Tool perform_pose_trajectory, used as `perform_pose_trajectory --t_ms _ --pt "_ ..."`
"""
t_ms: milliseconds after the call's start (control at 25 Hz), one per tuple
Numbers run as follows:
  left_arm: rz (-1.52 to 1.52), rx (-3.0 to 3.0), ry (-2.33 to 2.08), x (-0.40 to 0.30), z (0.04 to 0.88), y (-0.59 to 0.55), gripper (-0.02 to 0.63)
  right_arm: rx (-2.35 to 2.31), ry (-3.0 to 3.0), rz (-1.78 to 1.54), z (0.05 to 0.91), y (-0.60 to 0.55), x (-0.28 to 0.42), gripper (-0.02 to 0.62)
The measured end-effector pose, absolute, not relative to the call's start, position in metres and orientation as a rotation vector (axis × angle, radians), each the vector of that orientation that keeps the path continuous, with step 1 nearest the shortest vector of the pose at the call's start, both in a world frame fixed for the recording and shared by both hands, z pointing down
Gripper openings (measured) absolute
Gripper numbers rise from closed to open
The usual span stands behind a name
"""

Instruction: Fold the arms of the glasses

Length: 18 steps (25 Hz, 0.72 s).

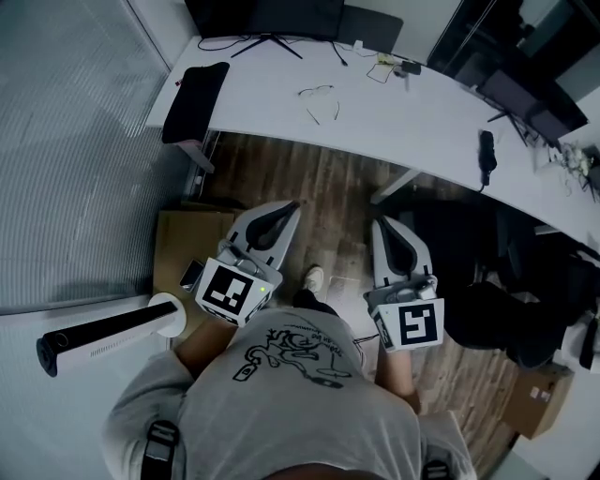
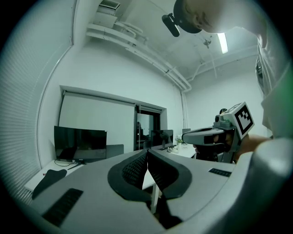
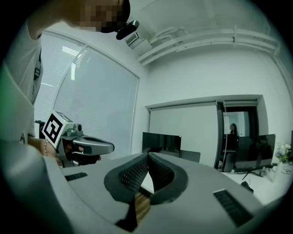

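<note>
Holding left claw [image 1: 292,206] and right claw [image 1: 382,225] level over the wooden floor [image 1: 328,183], each pressed together on nothing, well apart from the glasses [image 1: 317,91] on the white counter [image 1: 262,94]. Arms seemingly unfolded, too small to confirm. Folding not begun.

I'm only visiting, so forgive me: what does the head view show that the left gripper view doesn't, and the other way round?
Only the head view: the glasses lying on the white desk, a cardboard box on the floor and the person's shoe. Only the left gripper view: the ceiling light, the ceiling pipes and a pale blind on the far wall. Both: the desk, the black monitor, the left tool and the right tool, each shut and empty.
</note>
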State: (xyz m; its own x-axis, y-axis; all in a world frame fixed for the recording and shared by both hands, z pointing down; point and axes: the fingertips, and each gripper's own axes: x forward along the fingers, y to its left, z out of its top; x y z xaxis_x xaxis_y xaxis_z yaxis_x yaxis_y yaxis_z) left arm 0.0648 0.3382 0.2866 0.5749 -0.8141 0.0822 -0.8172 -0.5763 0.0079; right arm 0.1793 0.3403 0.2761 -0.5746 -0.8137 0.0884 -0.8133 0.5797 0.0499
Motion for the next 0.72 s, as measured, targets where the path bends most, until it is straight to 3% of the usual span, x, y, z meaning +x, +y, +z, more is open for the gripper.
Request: perform_pose_trajectory --t_ms 360,720 --pt "0.089 2.734 -1.439 0.108 0.29 0.274 0.021 1.34 -2.694 0.011 0.29 0.281 0.216 0.008" --pt "0.112 2.715 -1.422 0.104 0.305 0.224 0.021 1.317 -2.678 0.039 0.303 0.233 0.212 0.008"
